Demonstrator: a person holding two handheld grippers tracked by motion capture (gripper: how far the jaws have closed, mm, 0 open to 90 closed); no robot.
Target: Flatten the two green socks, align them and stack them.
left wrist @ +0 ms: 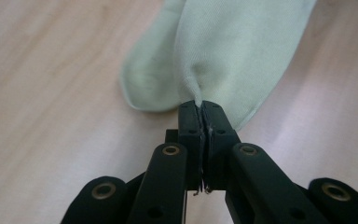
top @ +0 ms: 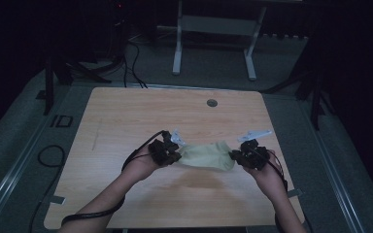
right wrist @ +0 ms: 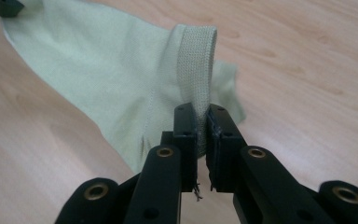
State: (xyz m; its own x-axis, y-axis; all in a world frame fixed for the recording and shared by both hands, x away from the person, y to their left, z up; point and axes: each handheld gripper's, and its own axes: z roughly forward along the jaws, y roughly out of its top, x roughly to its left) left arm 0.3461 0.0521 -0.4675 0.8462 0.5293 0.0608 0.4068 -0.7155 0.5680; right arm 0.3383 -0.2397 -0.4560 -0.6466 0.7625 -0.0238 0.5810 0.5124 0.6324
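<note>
My left gripper (left wrist: 200,109): jaws pressed together, pinching thin edge of pale green fabric sock (left wrist: 223,56). My right gripper (right wrist: 201,114): jaws clamped on sock's ribbed knit cuff (right wrist: 196,60). I see sock stretched between both grippers (top: 206,156), hanging just above light wooden table (top: 141,111), shadow beneath. Small round grommet (top: 211,103) well beyond grippers, near far table edge.

The only readable marking is "ID" (top: 61,121), in dark letters on the grey floor (just left of the desk's (top: 126,111) far corner).
</note>
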